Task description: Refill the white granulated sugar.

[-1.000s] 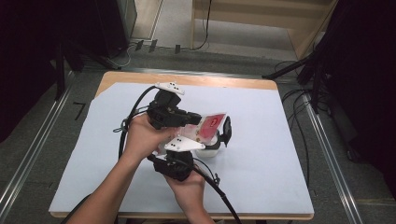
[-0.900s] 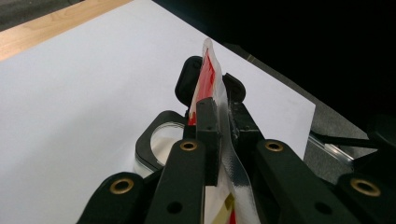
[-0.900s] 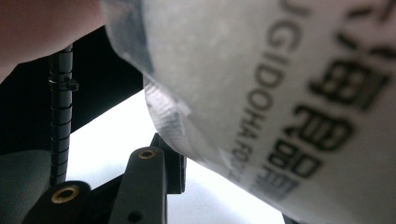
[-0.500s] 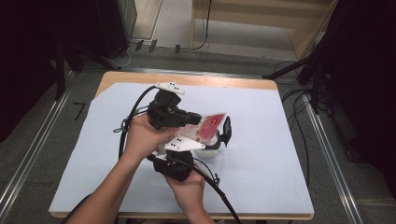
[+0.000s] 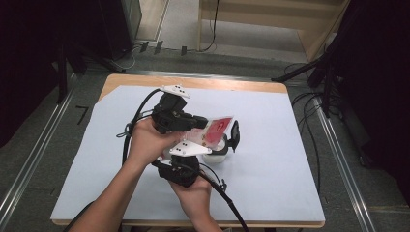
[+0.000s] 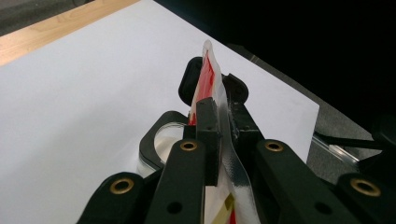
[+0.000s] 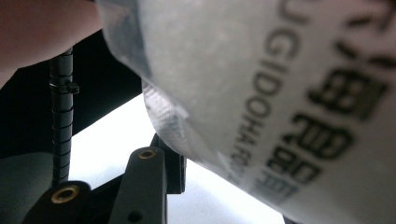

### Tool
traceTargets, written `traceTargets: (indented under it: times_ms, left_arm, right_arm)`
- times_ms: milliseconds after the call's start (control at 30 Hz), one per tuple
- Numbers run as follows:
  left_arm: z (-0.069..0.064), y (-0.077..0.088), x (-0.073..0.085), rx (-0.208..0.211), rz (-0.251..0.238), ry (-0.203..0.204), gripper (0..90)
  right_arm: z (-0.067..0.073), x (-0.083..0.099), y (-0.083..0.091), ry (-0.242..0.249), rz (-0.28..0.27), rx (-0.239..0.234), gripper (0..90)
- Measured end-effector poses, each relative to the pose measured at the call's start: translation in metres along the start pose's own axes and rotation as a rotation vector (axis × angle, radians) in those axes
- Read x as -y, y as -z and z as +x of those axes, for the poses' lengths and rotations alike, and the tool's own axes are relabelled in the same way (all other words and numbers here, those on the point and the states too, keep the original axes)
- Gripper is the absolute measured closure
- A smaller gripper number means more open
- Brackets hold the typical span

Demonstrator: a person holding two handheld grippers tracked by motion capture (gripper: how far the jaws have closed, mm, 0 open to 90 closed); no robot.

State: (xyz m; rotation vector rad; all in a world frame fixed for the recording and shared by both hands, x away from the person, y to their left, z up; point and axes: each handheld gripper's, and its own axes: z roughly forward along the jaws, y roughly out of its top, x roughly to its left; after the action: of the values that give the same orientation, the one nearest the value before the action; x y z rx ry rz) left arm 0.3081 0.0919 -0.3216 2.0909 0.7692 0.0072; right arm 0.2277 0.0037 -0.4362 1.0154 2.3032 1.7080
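1. The left gripper (image 5: 205, 126) is clamped tight on a thin red and white packet (image 5: 218, 130). In the left gripper view its two black jaws squeeze the packet (image 6: 219, 116) flat between them, so the packet stands up on its edge.

2. The packet sits in the air near the middle of the table (image 5: 270, 159), just above a small clear cup (image 5: 218, 155).

3. The right gripper (image 5: 227, 145) comes in from the near side. Its jaws stand partly apart, and they seem to sit around the cup. I think it holds the cup steady, but the packet and the hands hide the pads, so I cannot tell for sure.

4. In the right gripper view the packet (image 7: 280, 93) hangs very close in front of the camera, with black letters on its pale side.

5. The left hand (image 5: 150, 142) keeps the packet over the cup, likely so that what is inside can drop into the cup and not onto the white sheet (image 5: 121, 183).

6. The right hand (image 5: 196, 195) stays low and near the person, which keeps the cup from tipping.

7. The two grippers are very close together, the left one higher and the right one lower. This way the packet's bottom end points at the cup's mouth.
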Motion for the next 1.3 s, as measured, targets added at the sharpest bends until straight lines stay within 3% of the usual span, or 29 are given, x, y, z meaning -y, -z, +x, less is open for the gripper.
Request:
traceTargets:
  times_ms: [733,1300]
  left_arm:
    - [0.0006,0.0023,0.0023,-0.024,-0.008,0.013,86.2]
    - [0.0008,-0.0018,-0.0063,-0.024,0.023,0.008,86.0]
  right_arm:
    - [0.0001,-0.0010,-0.0034,0.002,0.010,-0.017,62.8]
    - [-0.0015,-0.0039,-0.0021,-0.015,-0.010,-0.015,63.9]
